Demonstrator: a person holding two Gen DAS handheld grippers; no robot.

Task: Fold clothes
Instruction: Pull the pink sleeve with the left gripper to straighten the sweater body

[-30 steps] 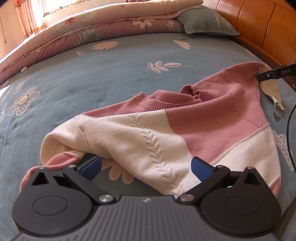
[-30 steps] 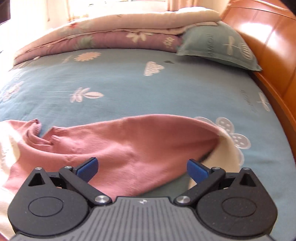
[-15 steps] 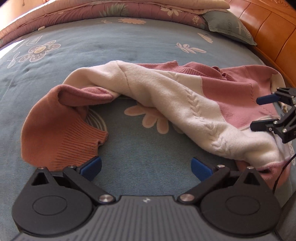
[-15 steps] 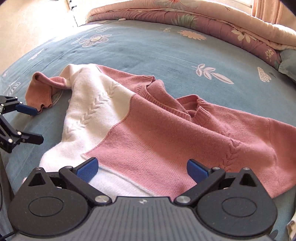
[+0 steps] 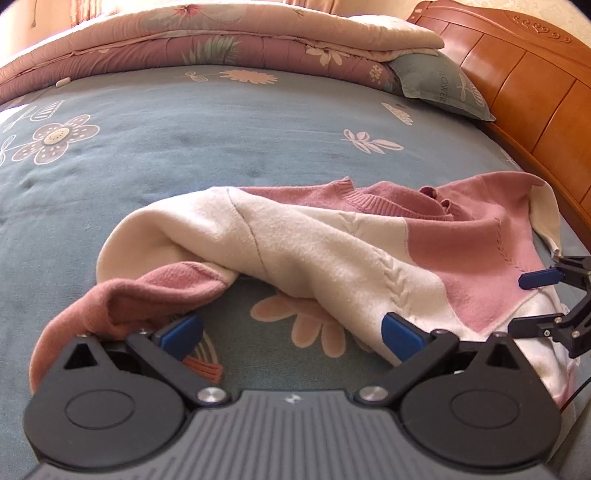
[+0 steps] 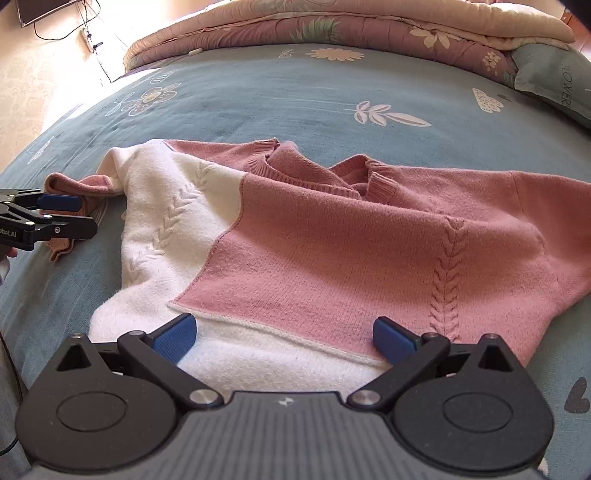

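Note:
A pink and cream knitted sweater (image 5: 369,251) (image 6: 332,236) lies crumpled on the blue floral bedsheet (image 5: 184,147), collar away from me. Its left sleeve curls back, and the pink ribbed cuff (image 5: 122,295) lies by my left gripper (image 5: 291,332), which stands open over the sheet, its left pad touching the cuff. My right gripper (image 6: 284,336) is open just above the cream hem (image 6: 280,354), with nothing held. Each gripper shows in the other's view: the right gripper (image 5: 535,299) at the sweater's right edge, the left gripper (image 6: 51,214) at the cuff.
A folded floral quilt (image 5: 221,44) (image 6: 369,26) lies along the far side of the bed, with a grey-green pillow (image 5: 439,88) (image 6: 554,81) beside it. A wooden headboard (image 5: 524,81) runs along the right. Bare sheet stretches beyond the sweater.
Both grippers have moved in closer and lower to the sweater. The left one now reaches the pink cuff, and the right one has settled over the cream hem. Both stay open.

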